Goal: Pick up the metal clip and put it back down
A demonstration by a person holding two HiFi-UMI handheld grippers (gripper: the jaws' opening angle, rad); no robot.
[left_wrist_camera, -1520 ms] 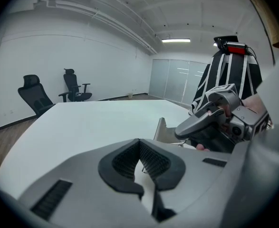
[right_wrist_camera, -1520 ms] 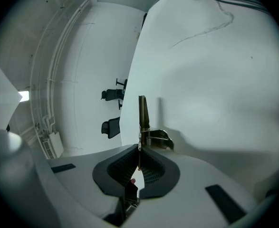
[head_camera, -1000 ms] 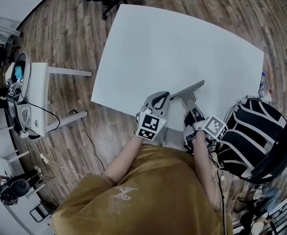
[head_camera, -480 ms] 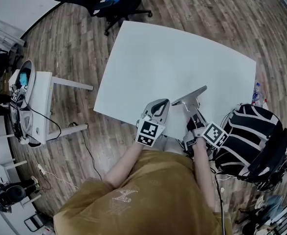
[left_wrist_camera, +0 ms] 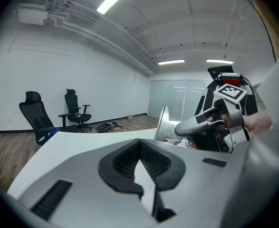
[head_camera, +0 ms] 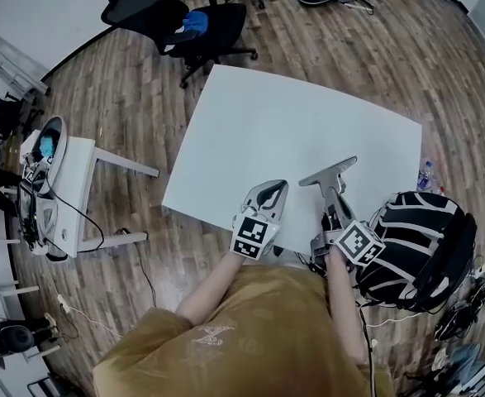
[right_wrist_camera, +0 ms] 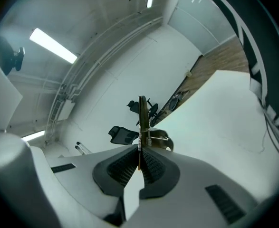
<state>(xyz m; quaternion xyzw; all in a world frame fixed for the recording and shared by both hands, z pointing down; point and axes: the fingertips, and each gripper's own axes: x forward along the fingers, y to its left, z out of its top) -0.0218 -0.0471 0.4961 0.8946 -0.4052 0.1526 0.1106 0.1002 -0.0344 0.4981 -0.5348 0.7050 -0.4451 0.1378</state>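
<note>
**Flat grey metal clip**: clamped edge-on in the right tool. Its long axis lies crosswise to the jaws, and it appears raised over the near edge of the white rectangular surface. Set-down spot judged directly beneath.

**Left tool**: jaws together, empty, just beside.

Shiny metal clip, matt table

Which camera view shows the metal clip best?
The head view: the metal clip shows its whole flat shape over the white table, held in the right hand-held gripper. The right gripper view sees it only edge-on between the jaws; the left gripper view shows just part of it, beside that gripper.
</note>
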